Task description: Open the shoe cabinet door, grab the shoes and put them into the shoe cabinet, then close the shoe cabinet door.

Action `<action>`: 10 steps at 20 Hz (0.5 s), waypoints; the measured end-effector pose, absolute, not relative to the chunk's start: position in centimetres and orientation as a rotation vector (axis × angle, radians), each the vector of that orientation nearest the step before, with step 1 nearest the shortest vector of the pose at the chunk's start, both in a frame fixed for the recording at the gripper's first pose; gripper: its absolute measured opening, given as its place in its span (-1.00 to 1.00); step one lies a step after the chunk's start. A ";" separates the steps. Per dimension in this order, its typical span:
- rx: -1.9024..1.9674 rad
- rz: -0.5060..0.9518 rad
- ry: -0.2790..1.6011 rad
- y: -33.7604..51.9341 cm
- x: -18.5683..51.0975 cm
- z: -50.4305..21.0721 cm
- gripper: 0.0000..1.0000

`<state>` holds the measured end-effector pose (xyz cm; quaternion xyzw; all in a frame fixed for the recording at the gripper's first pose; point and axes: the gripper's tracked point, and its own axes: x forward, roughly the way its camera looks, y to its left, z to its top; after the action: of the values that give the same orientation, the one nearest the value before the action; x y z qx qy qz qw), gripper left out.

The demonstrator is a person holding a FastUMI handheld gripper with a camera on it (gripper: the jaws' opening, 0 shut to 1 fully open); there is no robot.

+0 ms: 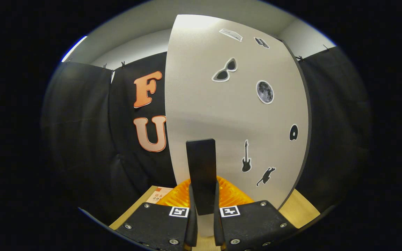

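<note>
The shoe cabinet door (236,115) is a pale flat panel with small stickers of sunglasses, a moon, a guitar and a cat. It stands right in front of me and reaches well above the fingers. A dark upright handle (201,157) sticks out from the door's lower part. My gripper (202,190) is shut on this handle, with one finger on each side of its lower end. The door's left edge stands free against the booth wall, so the door looks swung partly open. The cabinet's inside is hidden behind the panel.
A light wooden surface (302,209) runs under the door and past it on the right. On this surface a small printed card (159,195) lies just left of the fingers. Black booth cloth (82,132) hangs close behind on both sides.
</note>
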<state>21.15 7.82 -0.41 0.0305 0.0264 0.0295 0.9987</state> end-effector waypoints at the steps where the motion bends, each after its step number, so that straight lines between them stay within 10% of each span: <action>1: 0.061 0.059 0.044 7.5 20.5 -0.3 -0.64; 10: 0.072 0.060 0.055 4.3 16.3 -0.3 -0.64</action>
<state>16.30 4.35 -0.30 0.0360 0.0274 0.0301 0.9985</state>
